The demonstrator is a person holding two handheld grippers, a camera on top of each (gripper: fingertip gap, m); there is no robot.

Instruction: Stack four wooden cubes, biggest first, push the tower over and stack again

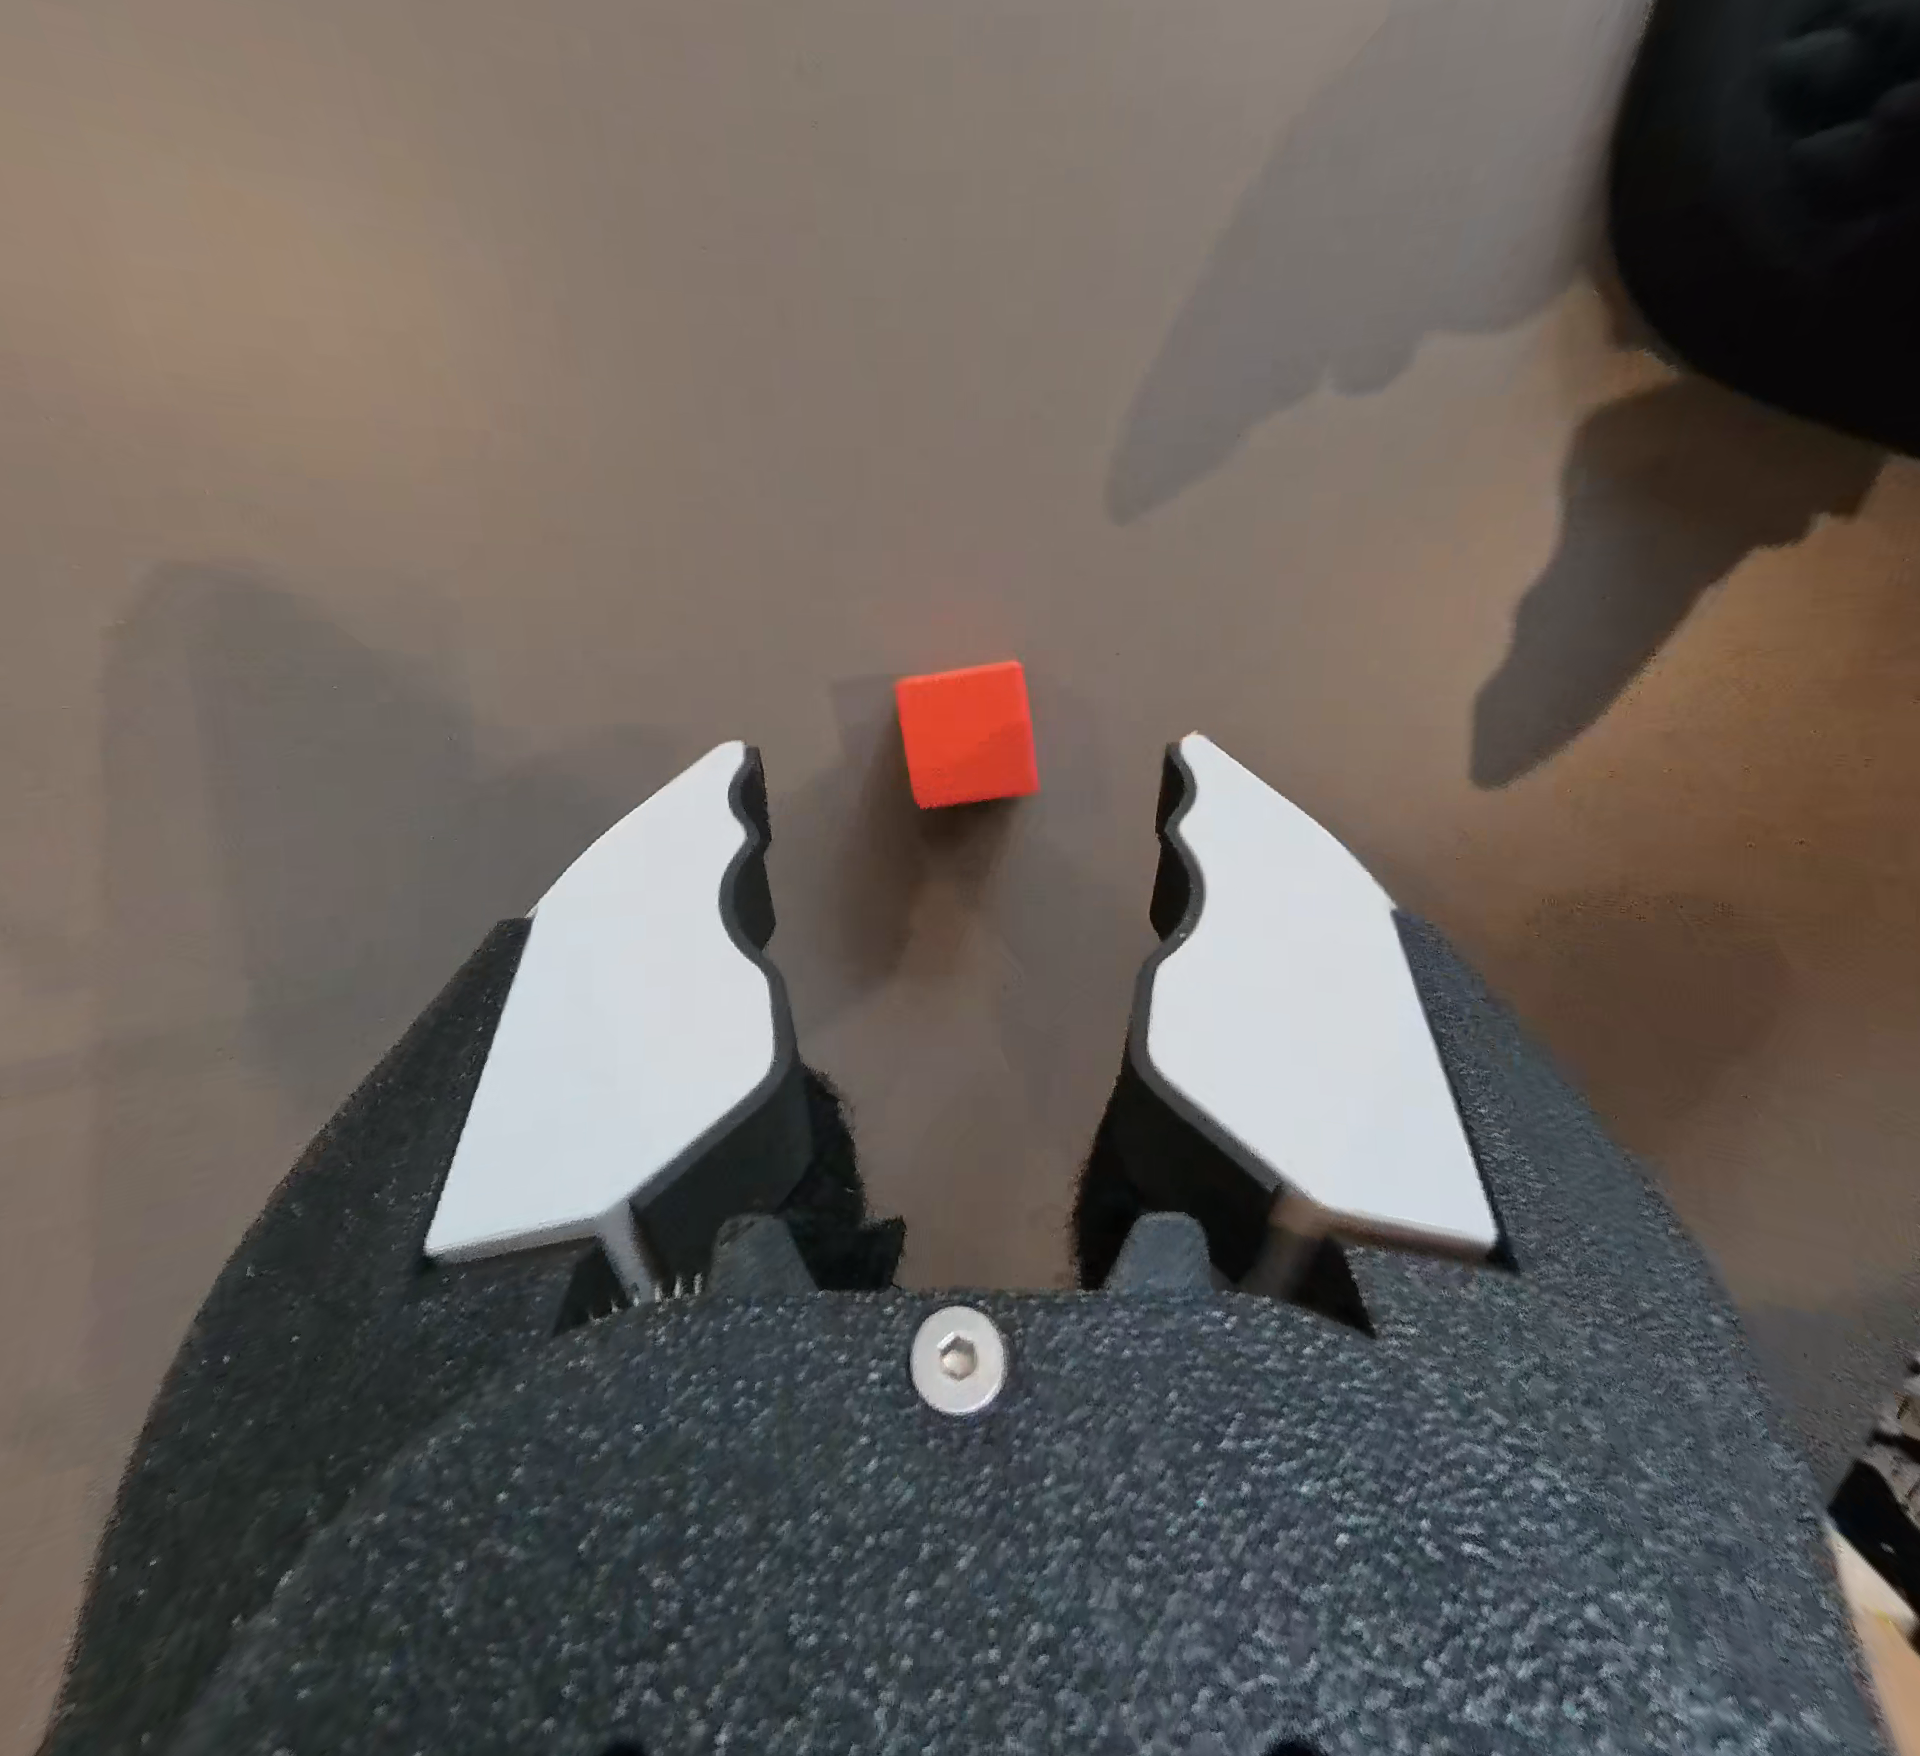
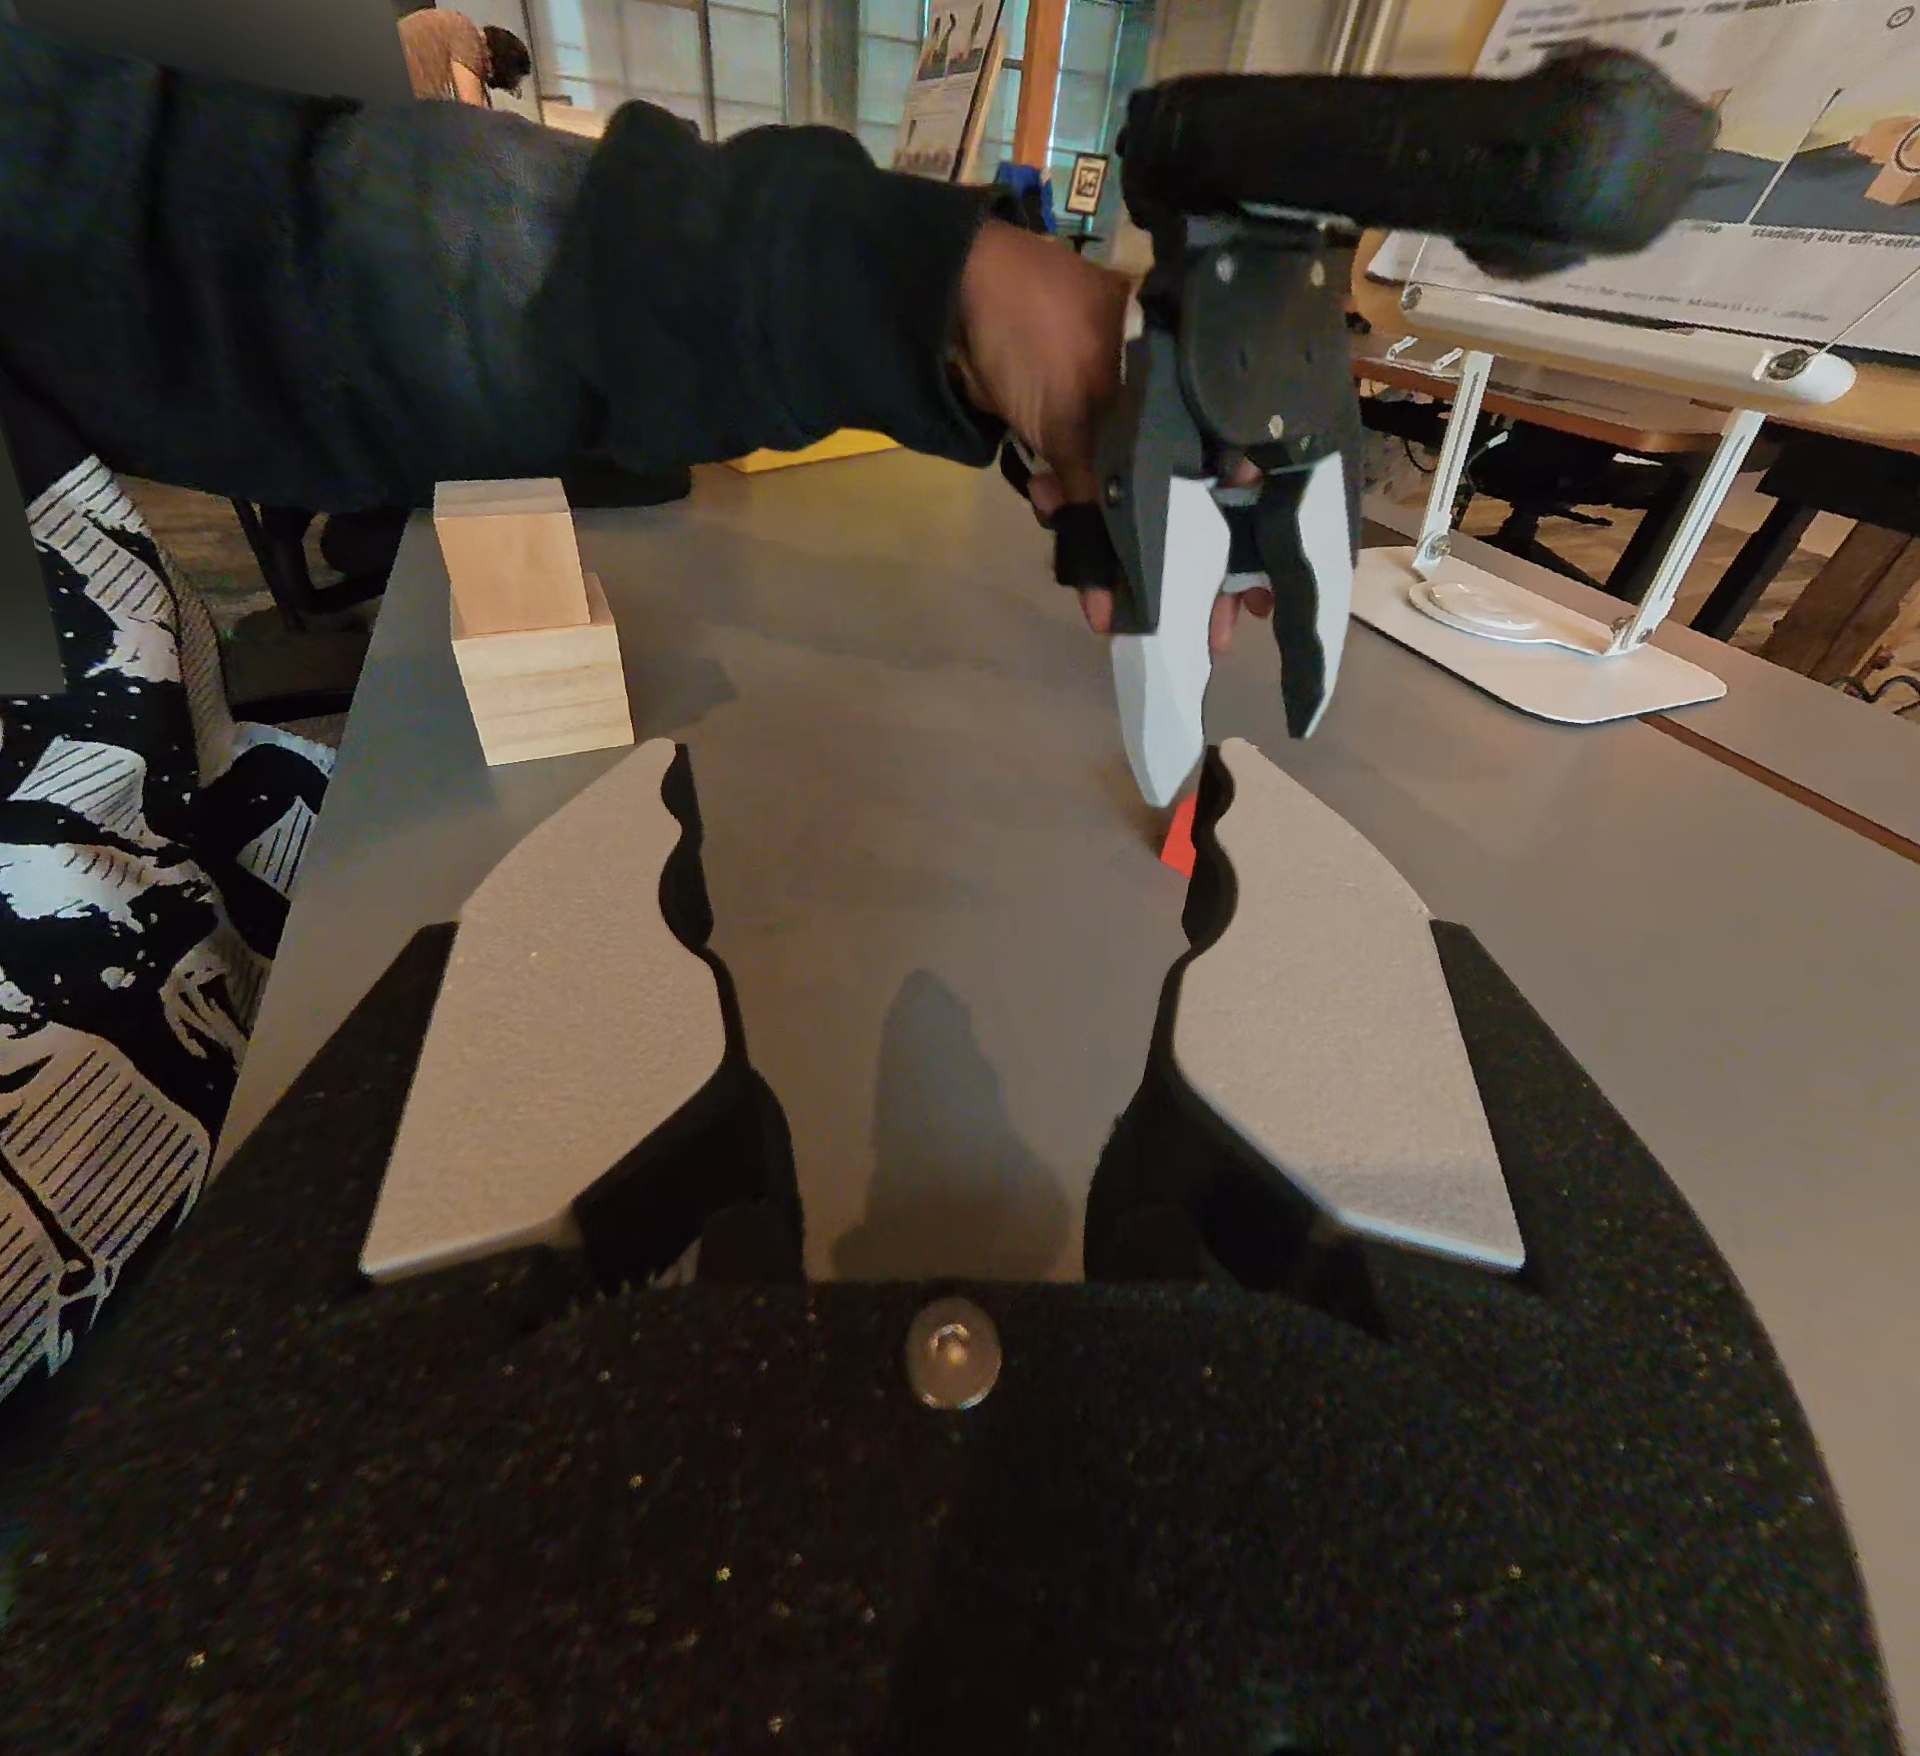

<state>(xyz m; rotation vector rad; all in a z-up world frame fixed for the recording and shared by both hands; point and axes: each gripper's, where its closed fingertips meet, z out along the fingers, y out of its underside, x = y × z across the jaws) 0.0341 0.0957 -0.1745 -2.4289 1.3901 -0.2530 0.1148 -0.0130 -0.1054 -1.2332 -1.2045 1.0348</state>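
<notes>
Left gripper [image 1: 966, 750] points down at the grey tabletop [image 1: 623, 304], jaws spread wide, nothing between them; small red-orange wooden cube [image 1: 966, 735] sits on the table just ahead of the tips, centred on the gap, touching neither finger. Cube is slightly rotated against the jaw line, top face up, no long axis to speak of. Right gripper [image 2: 951, 761] is low over the table, jaws also apart and empty. From its view the left gripper [image 2: 1231, 750] hangs tip-down over the cube [image 2: 1179, 839], which is mostly hidden behind the right gripper's own fingertip. Two pale wooden cubes [image 2: 535, 626], smaller on larger, stand stacked at the left table edge, well apart from the red one. White stand [image 2: 1538, 667] with poster sits far right.
</notes>
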